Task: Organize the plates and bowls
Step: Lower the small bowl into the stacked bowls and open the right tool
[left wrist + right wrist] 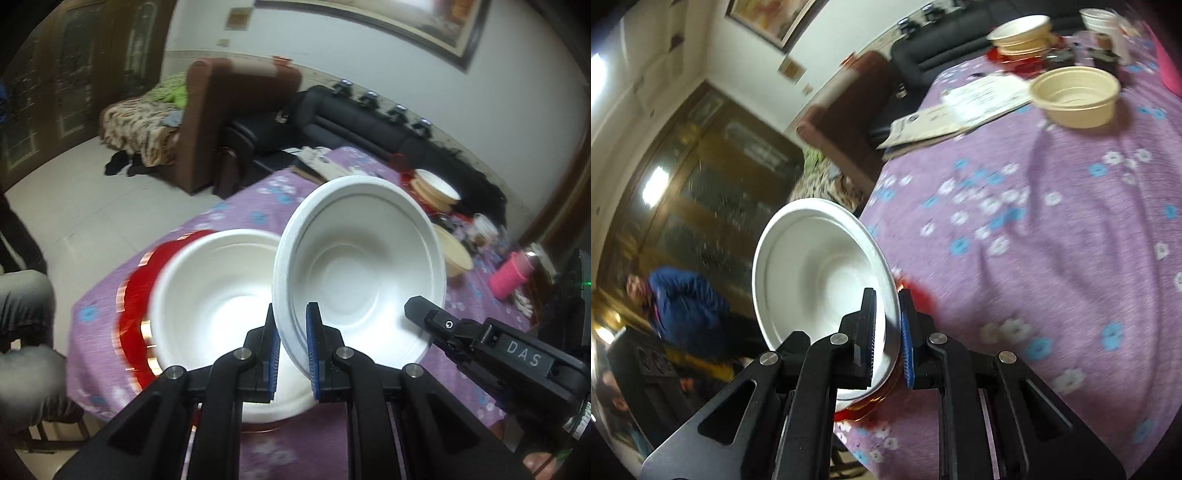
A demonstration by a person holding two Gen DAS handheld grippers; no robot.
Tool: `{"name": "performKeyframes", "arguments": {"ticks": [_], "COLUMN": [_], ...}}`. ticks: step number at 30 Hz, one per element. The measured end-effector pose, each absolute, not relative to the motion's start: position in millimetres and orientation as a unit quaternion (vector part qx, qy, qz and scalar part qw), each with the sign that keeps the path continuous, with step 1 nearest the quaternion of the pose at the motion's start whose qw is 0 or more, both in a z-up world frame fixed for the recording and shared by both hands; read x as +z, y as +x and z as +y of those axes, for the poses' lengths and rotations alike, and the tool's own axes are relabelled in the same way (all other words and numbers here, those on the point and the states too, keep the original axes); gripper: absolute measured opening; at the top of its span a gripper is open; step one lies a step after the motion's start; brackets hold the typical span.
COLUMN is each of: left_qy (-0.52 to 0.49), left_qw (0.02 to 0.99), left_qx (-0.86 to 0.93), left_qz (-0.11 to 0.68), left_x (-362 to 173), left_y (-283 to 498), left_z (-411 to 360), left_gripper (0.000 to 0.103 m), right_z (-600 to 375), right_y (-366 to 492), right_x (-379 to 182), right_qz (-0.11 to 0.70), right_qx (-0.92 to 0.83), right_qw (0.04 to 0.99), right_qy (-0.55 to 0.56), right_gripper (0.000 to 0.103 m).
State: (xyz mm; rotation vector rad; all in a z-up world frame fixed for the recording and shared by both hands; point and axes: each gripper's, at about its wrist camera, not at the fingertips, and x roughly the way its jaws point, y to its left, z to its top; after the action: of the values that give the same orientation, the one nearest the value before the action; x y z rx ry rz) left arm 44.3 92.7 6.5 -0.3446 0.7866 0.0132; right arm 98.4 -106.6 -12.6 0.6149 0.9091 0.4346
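A white bowl (358, 266) hangs tilted above the table, its inside facing the left wrist camera. My left gripper (291, 314) is shut on its near rim. My right gripper (421, 317) grips the same bowl at its lower right rim. In the right wrist view the white bowl (820, 280) stands on edge with my right gripper (887, 295) shut on its rim. A second white bowl (218, 295) rests on a red plate (135, 306) with gold trim, left of the held one. Red plate (918, 291) peeks out behind the held bowl.
The table wears a purple flowered cloth (1052, 258). A beige bowl (1075, 96), more stacked beige bowls (1021, 31), papers (960, 110) and a pink bottle (511, 275) lie at the far end. A person in blue (687, 306) stands beyond the left edge.
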Motion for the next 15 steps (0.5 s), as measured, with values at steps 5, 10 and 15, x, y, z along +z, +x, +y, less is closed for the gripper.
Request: {"name": "performKeyframes", "arguments": {"ticks": [5,10,15], "left_qy": [-0.172,-0.178,-0.160], "left_qw": [0.903,0.893,0.896], "left_qx": [0.023,0.030,0.045], "left_qz": [0.393,0.412,0.413], "left_x": [-7,-23,-23], "left_y": [44,51,50], "left_z": [114,125,129], "left_gripper": [0.012,0.015,0.016], "right_z": [-65,-41,-37], "right_y": [93,94,93], "right_x": [-21,-32,-32], "right_qz": [0.439,0.443,0.445], "right_qx": [0.201,0.190,0.194], "right_qw": [0.843,0.856,0.857], "right_qy": [0.238,0.187,0.174], "right_gripper": [0.014,0.014,0.014]}}
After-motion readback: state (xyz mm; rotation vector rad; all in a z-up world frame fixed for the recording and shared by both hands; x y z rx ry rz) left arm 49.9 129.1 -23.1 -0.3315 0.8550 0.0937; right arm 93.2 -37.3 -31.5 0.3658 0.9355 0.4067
